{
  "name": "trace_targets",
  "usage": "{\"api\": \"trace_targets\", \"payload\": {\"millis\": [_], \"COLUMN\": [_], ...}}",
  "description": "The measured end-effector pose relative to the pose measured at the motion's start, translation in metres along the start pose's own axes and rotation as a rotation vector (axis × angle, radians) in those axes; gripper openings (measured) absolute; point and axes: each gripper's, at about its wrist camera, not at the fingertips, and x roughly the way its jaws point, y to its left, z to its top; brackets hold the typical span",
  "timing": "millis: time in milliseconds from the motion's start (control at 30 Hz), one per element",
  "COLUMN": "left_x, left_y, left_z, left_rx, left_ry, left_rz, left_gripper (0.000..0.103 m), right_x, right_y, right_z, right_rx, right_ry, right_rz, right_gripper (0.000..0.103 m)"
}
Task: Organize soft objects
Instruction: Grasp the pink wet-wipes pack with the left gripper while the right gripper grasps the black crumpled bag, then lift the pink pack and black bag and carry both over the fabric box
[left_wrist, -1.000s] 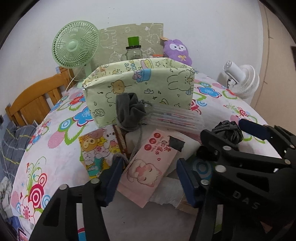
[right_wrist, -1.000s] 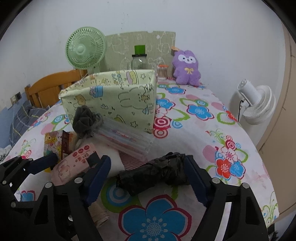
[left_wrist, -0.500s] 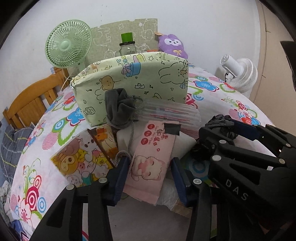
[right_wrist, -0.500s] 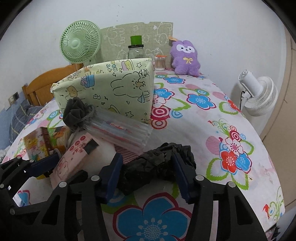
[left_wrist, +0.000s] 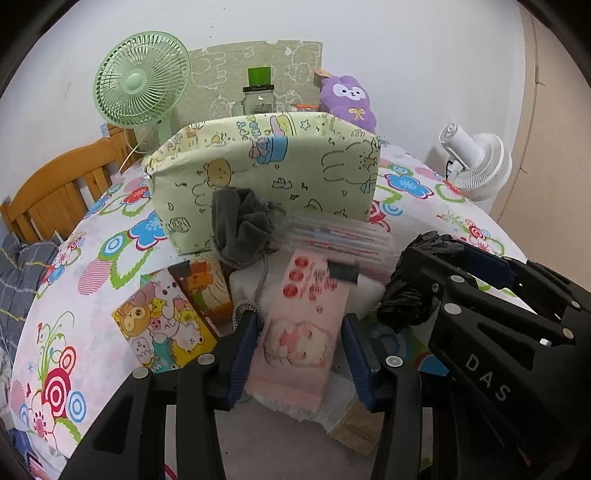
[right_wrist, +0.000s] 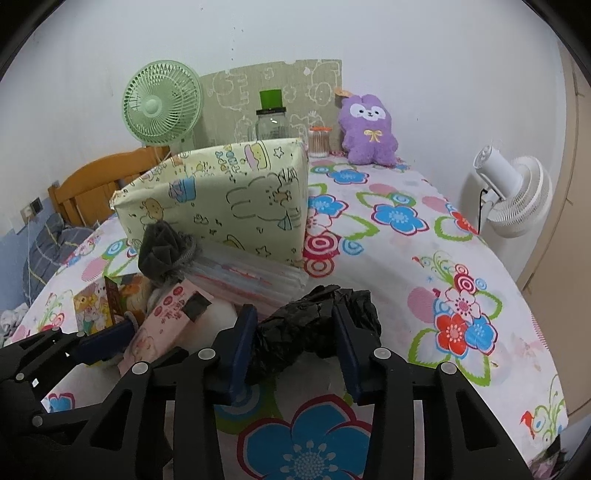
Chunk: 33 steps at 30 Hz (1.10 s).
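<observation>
- At the lower centre of the left wrist view, the left gripper has its blue pads narrowed against both long edges of a pink tissue pack, which lies at the front of a pile on the flower-print cloth.
- In the right wrist view, the right gripper is closing on a crumpled black plastic bag at lower centre; the bag bulges past both pads, which already press its sides.
- A green cartoon-print storage box stands upright behind the pile, mid-frame, probably where the soft things go.
- A grey drawstring pouch sits against the box front, resting on a clear packet of straws; its cord trails down to the left pad.
- Risk: lifting the tissue pack could snag that cord and drag the pouch, since the cord lies touching the pad.
- Risk: the bag is loose and slippery; a grip on only its middle may let it slide out.
- Risk: the two grippers work close together and could knock each other when raised.
- A colourful picture box just left of the pack could be nudged.
</observation>
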Motion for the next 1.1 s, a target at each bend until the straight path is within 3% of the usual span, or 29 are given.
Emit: {"api": "trace_targets", "payload": {"millis": [533,767,1100], "left_x": [-0.018,-0.013,0.009], "left_y": [-0.001,-0.007,-0.002], "left_z": [0.003,0.001,0.000], "left_rx": [0.002,0.021,0.003], "left_ry": [-0.045,-0.028,0.045], "left_rz": [0.040,-0.015,-0.027], "left_gripper": [0.059,0.059,0.058], "right_x": [-0.013,-0.016,-0.001], "right_y": [0.003,0.002,0.004], "right_z": [0.007,0.004,0.001], "right_rx": [0.000,0.001,-0.006], "right_ry": [-0.037,-0.032,0.001], "right_rz": [0.031,0.021,0.010], "right_gripper": [0.044,0.044,0.044]}}
